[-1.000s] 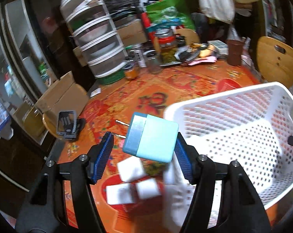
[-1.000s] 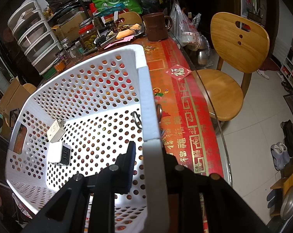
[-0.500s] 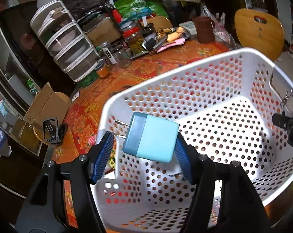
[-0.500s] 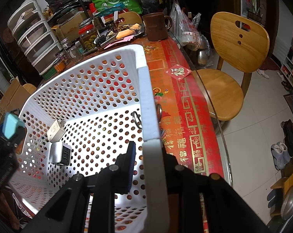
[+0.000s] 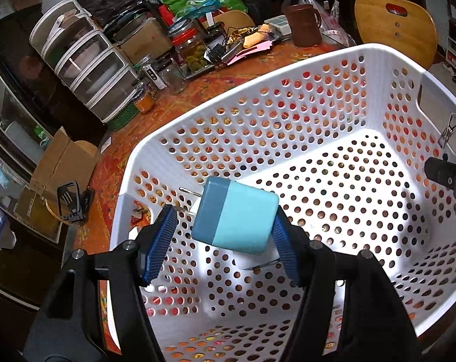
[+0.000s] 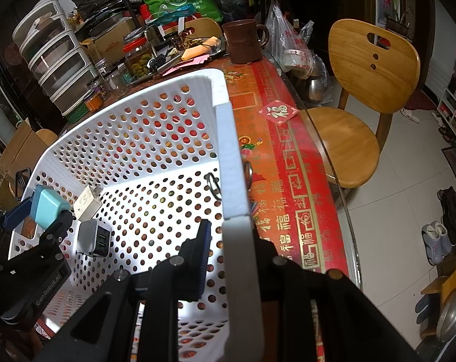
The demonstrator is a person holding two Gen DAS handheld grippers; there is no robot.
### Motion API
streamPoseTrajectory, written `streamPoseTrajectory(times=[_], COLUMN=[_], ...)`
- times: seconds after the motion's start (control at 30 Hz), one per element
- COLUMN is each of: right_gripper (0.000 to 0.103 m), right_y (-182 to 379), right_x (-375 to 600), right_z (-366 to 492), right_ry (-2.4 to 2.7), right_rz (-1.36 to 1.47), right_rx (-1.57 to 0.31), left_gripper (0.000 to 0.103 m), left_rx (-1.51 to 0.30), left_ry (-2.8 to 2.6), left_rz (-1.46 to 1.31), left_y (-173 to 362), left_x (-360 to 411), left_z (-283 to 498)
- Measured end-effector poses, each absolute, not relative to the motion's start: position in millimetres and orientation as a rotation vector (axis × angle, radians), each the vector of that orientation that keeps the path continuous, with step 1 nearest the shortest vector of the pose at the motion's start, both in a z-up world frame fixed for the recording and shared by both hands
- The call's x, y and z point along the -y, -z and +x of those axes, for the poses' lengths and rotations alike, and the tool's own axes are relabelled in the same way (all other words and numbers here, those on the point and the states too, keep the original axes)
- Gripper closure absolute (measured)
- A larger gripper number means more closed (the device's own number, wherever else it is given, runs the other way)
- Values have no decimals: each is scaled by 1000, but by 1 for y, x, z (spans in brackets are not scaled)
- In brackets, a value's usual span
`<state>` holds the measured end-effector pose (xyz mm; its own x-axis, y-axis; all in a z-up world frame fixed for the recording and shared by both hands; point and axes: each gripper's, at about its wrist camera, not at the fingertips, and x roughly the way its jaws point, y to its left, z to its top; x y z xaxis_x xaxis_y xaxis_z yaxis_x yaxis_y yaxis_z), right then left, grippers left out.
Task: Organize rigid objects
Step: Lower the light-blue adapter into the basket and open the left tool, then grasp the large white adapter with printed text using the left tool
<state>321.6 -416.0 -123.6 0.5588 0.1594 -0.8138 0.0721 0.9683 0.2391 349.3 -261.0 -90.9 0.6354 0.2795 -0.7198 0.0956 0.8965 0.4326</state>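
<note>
Right now your left hand-held gripper (image 5: pixel 224 238) is clamped on a two-tone blue charger block (image 5: pixel 235 217), its blue ribbed pads pressing the block's two sides, with the metal prongs sticking out toward the left pad. You are holding the block inside the white perforated basket (image 5: pixel 258 105), above the floor of its near-left corner and not touching it. From the right wrist view the same block (image 6: pixel 48 208) sits in the left hand-held gripper just inside the basket's left wall.

Two other chargers lie on the basket floor beneath and beside it: a white plug (image 6: pixel 87 203) leaning near the wall, and a white-and-grey multi-port charger (image 6: pixel 93 238) just in front of it. In the left wrist view a white corner of one shows under the held block.

Your right hand-held gripper (image 6: pixel 224 256) is closed on the basket's right rim (image 6: pixel 228 150), one pad inside the wall and the other finger outside it. A metal clip (image 5: pixel 448 129) hangs on that wall close to the grip.

The basket stands on the bench (image 6: pixel 288 166), which is covered with a red patterned cloth. Jars, a brown mug (image 6: pixel 246 40) and stacked drawers crowd the far end, well apart from the basket, and a wooden chair (image 6: pixel 363 90) stands beside the bench.
</note>
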Motion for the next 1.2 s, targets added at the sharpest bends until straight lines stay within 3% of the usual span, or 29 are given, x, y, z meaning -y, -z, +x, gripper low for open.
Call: streamPoseTrajectory(times=[0.07, 0.13, 0.2, 0.23, 0.43, 0.6, 0.9, 1.2], right_gripper=[81, 81, 81, 81, 81, 81, 81, 81], right_y=[124, 124, 124, 124, 125, 126, 125, 124], right_x=[416, 416, 416, 416, 415, 415, 415, 415], right_z=[321, 321, 321, 321, 320, 319, 319, 321], right_ry=[-53, -53, -53, -54, -54, -55, -56, -50], right_rz=[257, 257, 257, 257, 256, 257, 246, 246], right_rx=[-980, -980, -980, -980, -980, -979, -980, -981], left_gripper=[41, 32, 14, 12, 11, 2, 2, 2], left_rx=[-888, -875, -840, -829, -732, -708, -845, -910], left_ry=[-104, -95, -86, -77, -37, -88, -166, -149], left_rz=[457, 468, 476, 473, 360, 265, 100, 77], left_y=[91, 92, 88, 85, 39, 14, 98, 158], left_x=[262, 264, 266, 265, 222, 128, -16, -22], left_z=[351, 350, 346, 344, 313, 277, 249, 277])
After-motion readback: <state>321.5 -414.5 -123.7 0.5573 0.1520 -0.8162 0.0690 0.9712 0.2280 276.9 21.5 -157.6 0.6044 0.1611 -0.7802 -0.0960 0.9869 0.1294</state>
